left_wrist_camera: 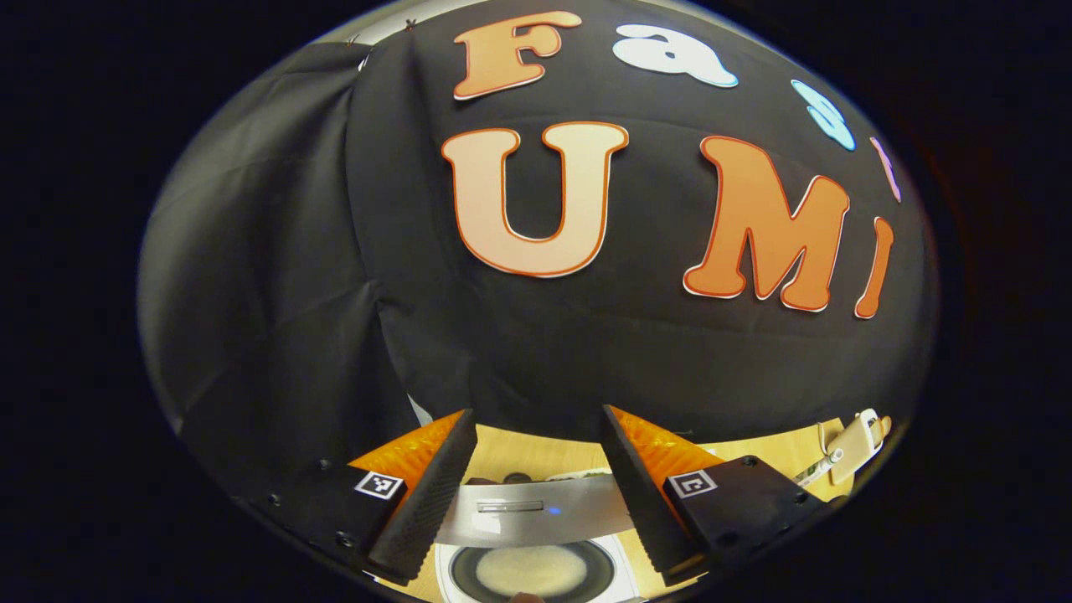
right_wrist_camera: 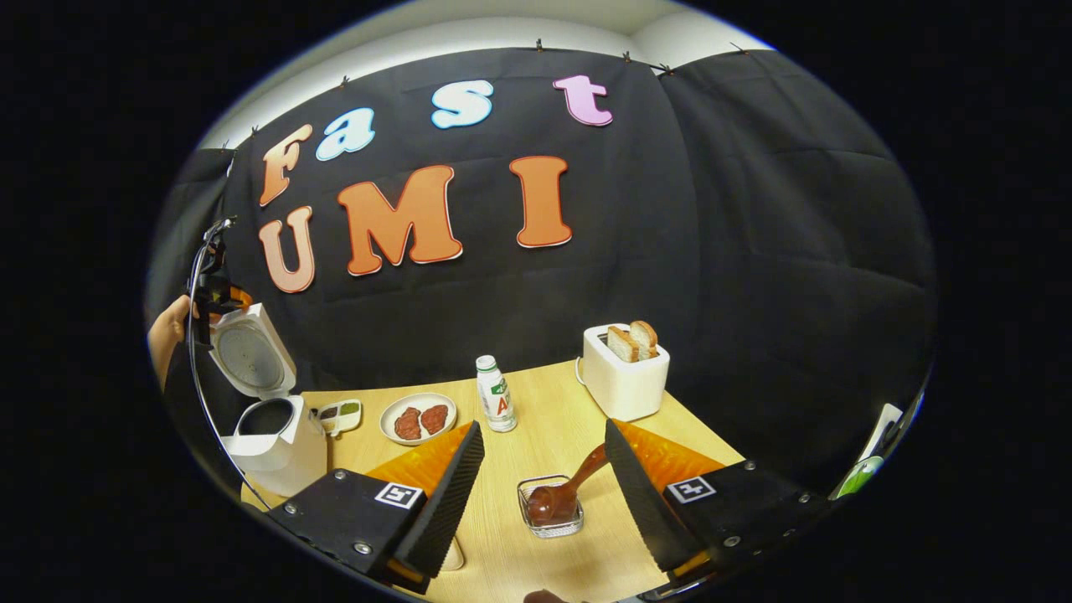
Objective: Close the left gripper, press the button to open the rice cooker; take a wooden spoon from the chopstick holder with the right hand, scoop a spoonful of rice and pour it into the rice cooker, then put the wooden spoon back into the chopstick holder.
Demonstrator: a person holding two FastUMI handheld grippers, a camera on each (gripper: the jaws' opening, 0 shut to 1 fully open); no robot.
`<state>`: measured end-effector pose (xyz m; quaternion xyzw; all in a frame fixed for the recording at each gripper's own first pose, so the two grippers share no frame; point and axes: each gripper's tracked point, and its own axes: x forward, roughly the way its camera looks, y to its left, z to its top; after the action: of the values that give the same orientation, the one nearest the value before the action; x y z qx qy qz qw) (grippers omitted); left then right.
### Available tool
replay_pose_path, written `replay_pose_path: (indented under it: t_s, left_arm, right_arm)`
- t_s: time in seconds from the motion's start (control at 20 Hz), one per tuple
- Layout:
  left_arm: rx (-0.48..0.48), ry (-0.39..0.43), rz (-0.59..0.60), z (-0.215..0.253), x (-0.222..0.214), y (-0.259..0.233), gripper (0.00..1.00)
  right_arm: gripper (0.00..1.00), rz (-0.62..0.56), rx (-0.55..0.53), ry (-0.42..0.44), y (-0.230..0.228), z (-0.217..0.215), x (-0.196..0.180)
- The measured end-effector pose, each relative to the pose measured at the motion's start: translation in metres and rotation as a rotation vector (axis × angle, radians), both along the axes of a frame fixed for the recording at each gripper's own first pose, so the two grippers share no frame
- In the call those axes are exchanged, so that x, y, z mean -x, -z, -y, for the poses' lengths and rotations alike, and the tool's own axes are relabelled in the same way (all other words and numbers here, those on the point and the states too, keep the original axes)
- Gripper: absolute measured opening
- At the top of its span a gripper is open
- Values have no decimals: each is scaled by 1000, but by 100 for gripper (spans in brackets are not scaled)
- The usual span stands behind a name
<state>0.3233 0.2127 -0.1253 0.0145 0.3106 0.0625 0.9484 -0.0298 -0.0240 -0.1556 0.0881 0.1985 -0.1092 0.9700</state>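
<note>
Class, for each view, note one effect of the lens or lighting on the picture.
Left gripper view: fisheye bends the rice cooker lid's metal edge into an arc with bright glare. Right gripper view: the table curves, warmly lit; the toaster looks sharp.

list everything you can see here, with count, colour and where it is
rice cooker: 1, white, lid up, table's left end
plate: 1, white, two reddish-brown pieces on it, right of the cooker
small dish: 1, pale, between cooker and plate
bottle: 1, white, mid table
toaster: 1, white, two bread slices in it, right rear
spoon: 1, brown, bowl in the clear container
table: 1, light wood
left gripper: open, above the cooker
right gripper: open, around the spoon
hand: 1, far left
</note>
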Motion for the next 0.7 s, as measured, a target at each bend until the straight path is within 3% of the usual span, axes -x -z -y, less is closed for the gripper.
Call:
replay_pose_path:
  t_s: [0.25, 0.7]
  left_arm:
    - [75, -55, -285, 14, 72, 45, 100]
    - [58, -80, -503, 22, 161, 105, 100]
  right_arm:
    - [90, 7, -29, -46, 5, 0, -6]
    - [91, 17, -113, -153, 11, -14, -20]
